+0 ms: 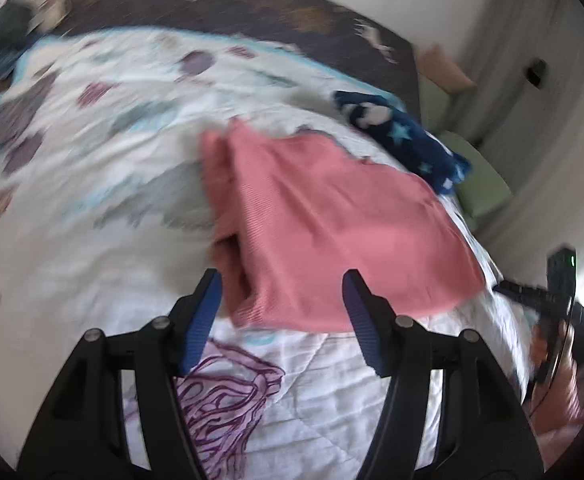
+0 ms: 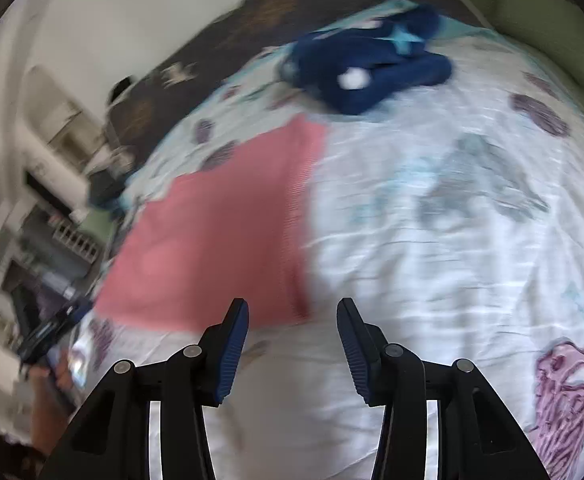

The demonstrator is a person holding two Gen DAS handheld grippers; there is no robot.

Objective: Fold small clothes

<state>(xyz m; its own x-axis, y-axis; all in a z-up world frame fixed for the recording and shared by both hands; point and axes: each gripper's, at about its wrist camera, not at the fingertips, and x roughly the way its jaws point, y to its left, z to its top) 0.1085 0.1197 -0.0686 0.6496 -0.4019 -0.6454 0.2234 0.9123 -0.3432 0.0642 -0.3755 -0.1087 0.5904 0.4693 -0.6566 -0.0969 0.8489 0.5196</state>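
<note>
A folded pink ribbed garment [image 1: 315,224] lies flat on the white printed quilt [image 1: 92,248]. My left gripper [image 1: 282,280] hovers open at the garment's near edge, nothing between its blue pads [image 1: 202,320]. In the right wrist view the same pink garment [image 2: 212,240] lies left of centre. My right gripper [image 2: 292,308] stands open just past the garment's near right corner, over bare quilt [image 2: 431,260]. A crumpled navy garment with stars [image 1: 403,132] sits beyond the pink one, also seen as the navy garment [image 2: 371,68] at the far side.
A dark patterned blanket [image 1: 232,4] covers the far part of the bed. Green cushions [image 2: 543,28] line one edge. The other hand-held gripper [image 1: 551,292] and a hand show at the right rim; shelves and furniture [image 2: 52,184] stand left of the bed.
</note>
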